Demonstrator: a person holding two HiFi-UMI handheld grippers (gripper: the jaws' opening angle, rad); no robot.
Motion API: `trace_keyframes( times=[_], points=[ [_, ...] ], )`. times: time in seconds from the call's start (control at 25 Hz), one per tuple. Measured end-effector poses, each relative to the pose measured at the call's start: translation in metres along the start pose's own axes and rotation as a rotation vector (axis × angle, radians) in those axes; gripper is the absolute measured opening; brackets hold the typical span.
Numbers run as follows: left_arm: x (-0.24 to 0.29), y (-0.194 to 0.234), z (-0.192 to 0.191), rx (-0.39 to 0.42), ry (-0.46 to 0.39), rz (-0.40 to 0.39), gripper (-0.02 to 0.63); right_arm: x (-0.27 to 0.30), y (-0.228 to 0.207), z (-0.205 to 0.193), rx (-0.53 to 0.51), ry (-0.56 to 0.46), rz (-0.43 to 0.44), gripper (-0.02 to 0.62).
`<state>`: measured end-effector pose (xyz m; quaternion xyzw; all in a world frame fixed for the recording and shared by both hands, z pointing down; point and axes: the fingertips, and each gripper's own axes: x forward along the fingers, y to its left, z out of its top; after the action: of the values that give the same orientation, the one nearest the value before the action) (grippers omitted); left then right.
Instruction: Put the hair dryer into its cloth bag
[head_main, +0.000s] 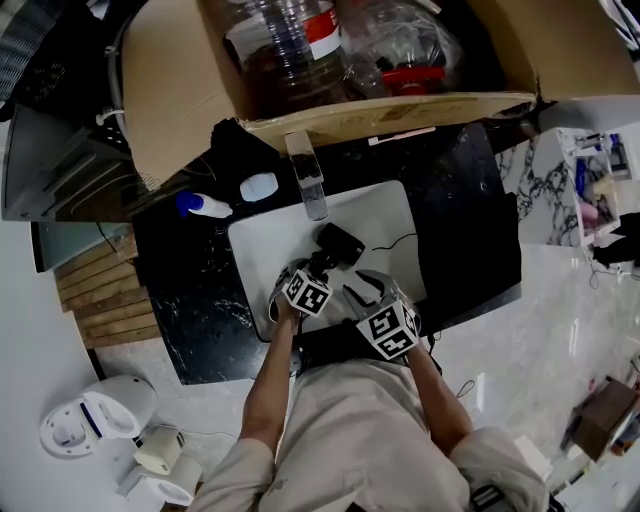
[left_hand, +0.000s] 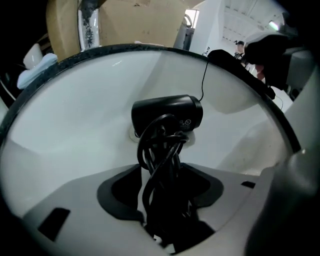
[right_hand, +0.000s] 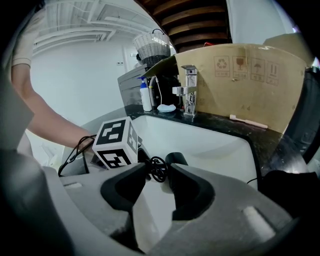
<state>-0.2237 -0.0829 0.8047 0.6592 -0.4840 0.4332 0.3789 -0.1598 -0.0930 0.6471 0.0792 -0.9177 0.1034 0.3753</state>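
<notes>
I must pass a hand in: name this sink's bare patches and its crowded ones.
Bare: the left side of the basin, between the faucet and the hair dryer. Crowded: the near rim, where the left gripper, jaws closing around the coiled cord, sits beside the right gripper.

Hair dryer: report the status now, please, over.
Left gripper, jaws closing round coiled black cord; right gripper open. Black hair dryer lies in white sink, not bagged. Nothing in the way.

It looks like a washroom vanity standing in a big open hall. A white sink sits in a black marbled surface with a chrome tap at its rim. A soap bottle lies left of the tap, the floor is pale and polished, and bare ceiling ducts show in the upper left of the right gripper view.
</notes>
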Motion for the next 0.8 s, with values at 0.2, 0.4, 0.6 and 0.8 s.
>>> trace_keyframes(
  times=[0.2, 0.4, 0.6, 0.8],
  points=[
    [0.000, -0.003, 0.000, 0.027, 0.016, -0.006, 0.196, -0.004, 0.000, -0.005, 0.016, 0.007, -0.019, 0.153],
    [-0.003, -0.003, 0.000, 0.019, -0.007, -0.015, 0.184, -0.010, -0.003, -0.005, 0.023, -0.009, -0.038, 0.153],
    [-0.013, -0.005, 0.005, 0.032, -0.048, -0.018, 0.179, -0.017, -0.007, -0.008, 0.034, -0.011, -0.063, 0.153],
    [-0.029, -0.009, 0.016, 0.049, -0.098, -0.010, 0.178, -0.026, -0.009, -0.010, 0.046, -0.020, -0.091, 0.153]
  ],
)
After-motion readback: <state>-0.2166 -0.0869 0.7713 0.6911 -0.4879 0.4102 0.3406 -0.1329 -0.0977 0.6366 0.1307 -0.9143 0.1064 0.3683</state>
